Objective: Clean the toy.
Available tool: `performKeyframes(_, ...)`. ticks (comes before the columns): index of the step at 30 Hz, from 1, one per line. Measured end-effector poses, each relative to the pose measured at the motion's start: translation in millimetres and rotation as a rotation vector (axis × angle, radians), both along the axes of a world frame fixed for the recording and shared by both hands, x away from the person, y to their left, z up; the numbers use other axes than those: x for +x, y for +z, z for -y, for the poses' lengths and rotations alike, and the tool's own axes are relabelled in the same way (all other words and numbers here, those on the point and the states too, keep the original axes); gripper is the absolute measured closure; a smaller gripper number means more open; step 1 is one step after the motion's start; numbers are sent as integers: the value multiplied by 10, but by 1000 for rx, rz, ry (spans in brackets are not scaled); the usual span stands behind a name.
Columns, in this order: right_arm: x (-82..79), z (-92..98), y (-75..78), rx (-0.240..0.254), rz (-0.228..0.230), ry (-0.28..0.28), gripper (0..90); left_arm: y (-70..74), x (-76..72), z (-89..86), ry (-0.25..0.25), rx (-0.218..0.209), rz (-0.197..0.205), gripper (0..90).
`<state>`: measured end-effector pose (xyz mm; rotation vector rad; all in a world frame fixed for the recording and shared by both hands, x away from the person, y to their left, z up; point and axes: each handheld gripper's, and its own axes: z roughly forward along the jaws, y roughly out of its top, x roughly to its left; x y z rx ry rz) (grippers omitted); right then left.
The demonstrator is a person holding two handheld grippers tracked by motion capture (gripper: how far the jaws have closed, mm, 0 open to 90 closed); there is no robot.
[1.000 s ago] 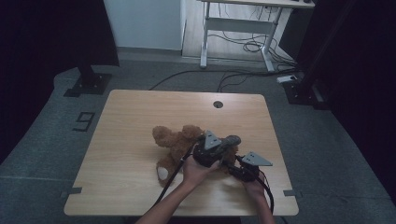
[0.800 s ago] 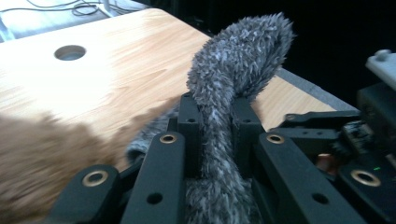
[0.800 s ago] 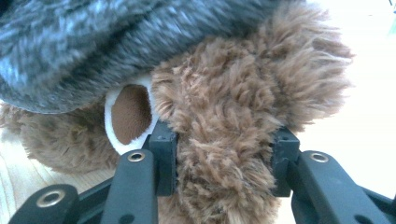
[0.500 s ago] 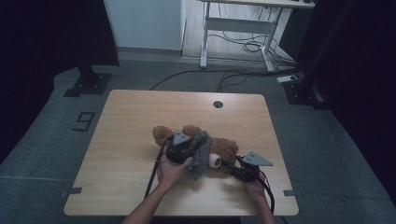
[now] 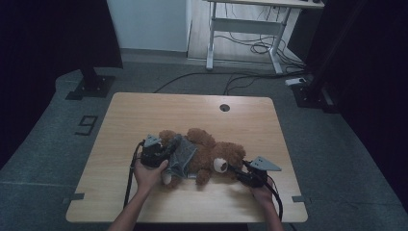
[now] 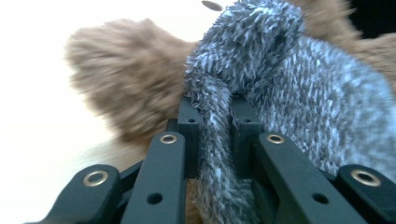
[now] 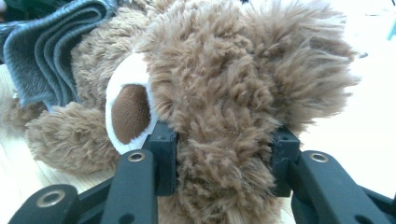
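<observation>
High view puts the wooden table (image 5: 144, 115) across the middle of the frame, and on its lower half lies a brown teddy bear (image 5: 211, 154) on its side, head toward the right, legs toward the left. A grey knitted garment (image 5: 182, 158) is bunched over the bear's lower body, left of the frame's centre; it covers the hips and part of the legs but not the chest or the arms.

At the right of the bear, the right gripper (image 5: 239, 169) has its jaws closed on the plush head; right gripper view shows the black fingers (image 7: 163, 154) pressed into the fur on either side, just beside the white muzzle with its brown nose (image 7: 128, 112). That grip seems to serve as an anchor.

Left of centre, the left gripper (image 5: 166, 153) pinches a fold of the grey knit; left gripper view shows the jaws nearly together with a strip of the fabric squeezed between the fingers (image 6: 189, 135).

Judging from how things lie, the dressing looks partly done: the garment is on the bear's lower end and firmly caught, but it is crumpled and not drawn into place. Pulling it along the body and smoothing it would appear to be what is left.
</observation>
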<state>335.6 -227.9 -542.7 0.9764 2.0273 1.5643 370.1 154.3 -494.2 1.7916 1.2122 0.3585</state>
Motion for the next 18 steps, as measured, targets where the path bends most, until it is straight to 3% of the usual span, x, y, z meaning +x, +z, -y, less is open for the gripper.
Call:
performKeyframes(4,2,0,-1,4,-2,0,562,-60,33,-44,26,34,-3,776)
performKeyframes(8,0,3,0,4,-3,1,562,-54,39,-94,40,30,-11,776)
performKeyframes(14,10,17,-4,9,-7,3,562,195,-12,16,23,63,46,777)
performKeyframes(18,-2,11,1,-1,0,4,563,381,45,189,-11,65,69,777)
